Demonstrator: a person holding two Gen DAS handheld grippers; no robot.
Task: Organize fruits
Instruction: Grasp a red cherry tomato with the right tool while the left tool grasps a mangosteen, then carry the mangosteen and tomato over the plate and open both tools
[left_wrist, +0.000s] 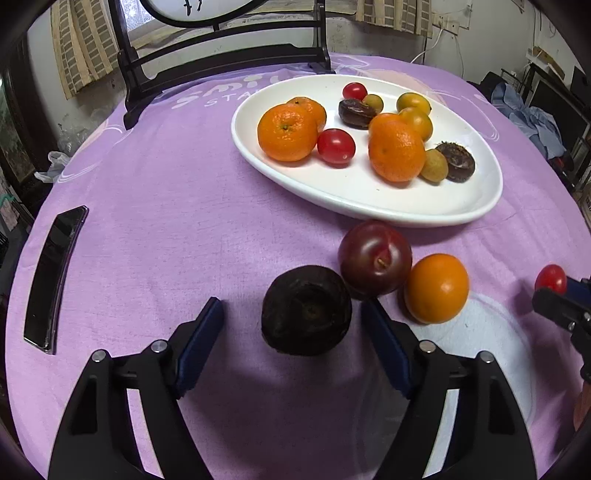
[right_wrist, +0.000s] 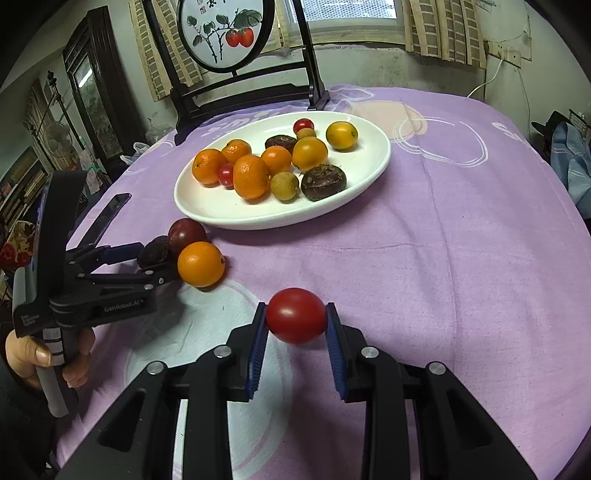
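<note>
We hold tomato (right_wrist: 296, 315) pinched in right gripper (right_wrist: 296, 321), low centre, clear of cloth (right_wrist: 443, 258), ready for plate (right_wrist: 207, 212) above. Left gripper (left_wrist: 293, 314) jaws wide, straddling dark fruit (left_wrist: 306, 310) without touching; plum (left_wrist: 375, 258), orange (left_wrist: 436, 288) wait beside.

Open purple cloth (right_wrist: 443, 240) right of the white plate (right_wrist: 380, 162). Plate's near-left rim crowded by plum (right_wrist: 184, 230), orange (right_wrist: 201, 264) and dark fruit (left_wrist: 306, 314). Phone (left_wrist: 51, 277) far left.
</note>
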